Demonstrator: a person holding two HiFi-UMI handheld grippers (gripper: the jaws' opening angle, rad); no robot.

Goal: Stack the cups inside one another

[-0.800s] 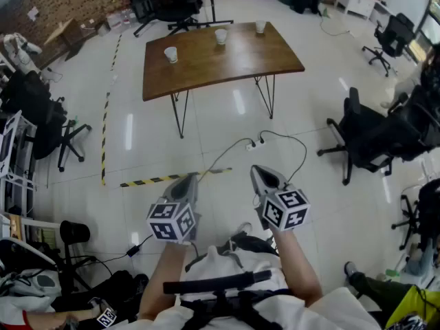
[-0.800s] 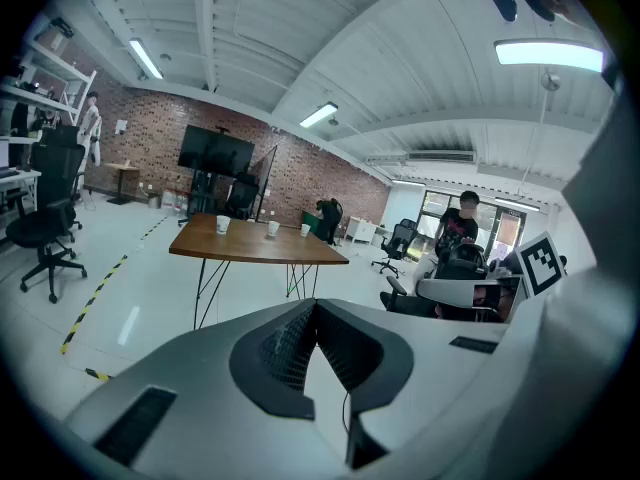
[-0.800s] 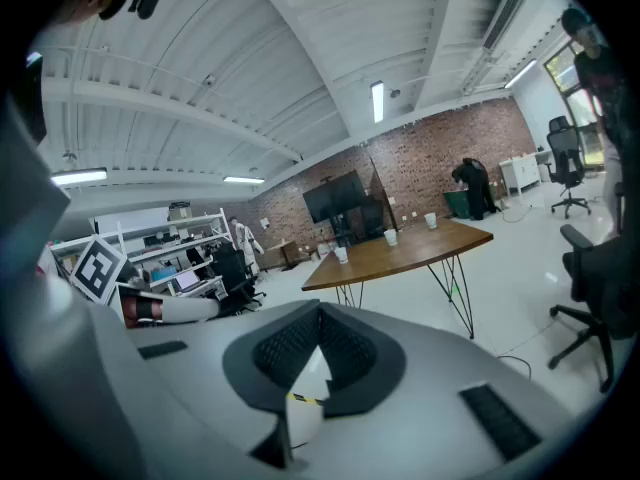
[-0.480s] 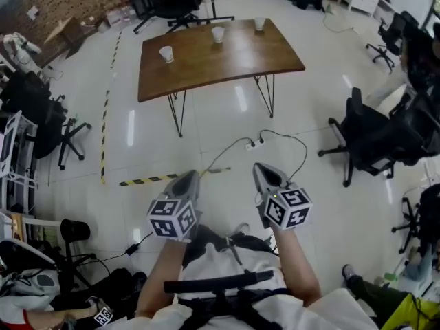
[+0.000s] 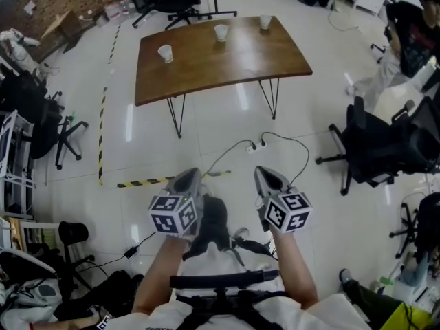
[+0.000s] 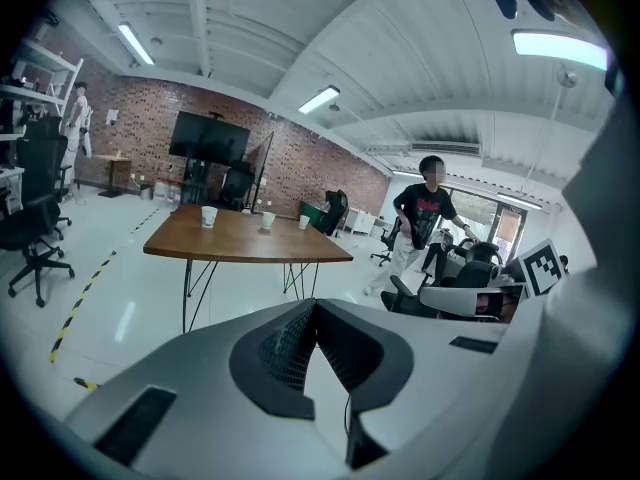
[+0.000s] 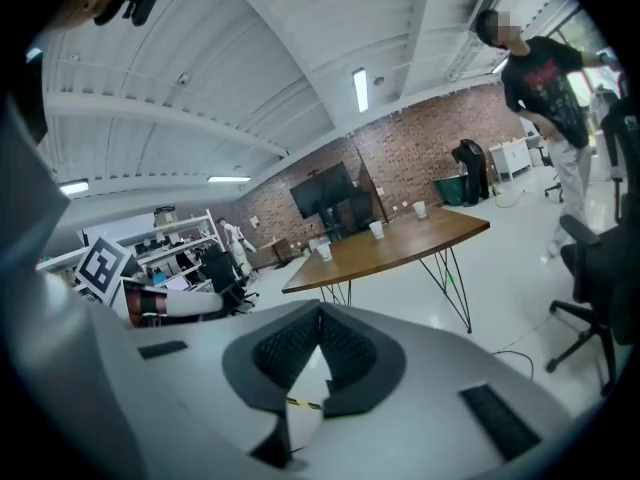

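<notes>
Standing well back from the wooden surface (image 5: 227,64), the person holds both tools side by side in front of the body, above the glossy white floor (image 5: 316,108). The left hand-held gripper (image 5: 187,179) has its jaws closed tip to tip, with nothing between them. The right hand-held gripper (image 5: 265,175) is closed the same way and is also empty. Both point toward the surface and slope slightly downward.

Three white cups stand upright and well apart on the surface. The left cup (image 5: 165,53) is near one end, the middle cup (image 5: 221,32) is close to the far edge, and the right cup (image 5: 265,22) is at the far corner. None is nested in another.

A strip of yellow-and-black tape (image 5: 141,182) and a cabled power strip (image 5: 254,145) lie on the floor between the person and the surface. Another person in a dark shirt (image 6: 422,218) stands off to the side among office chairs.
</notes>
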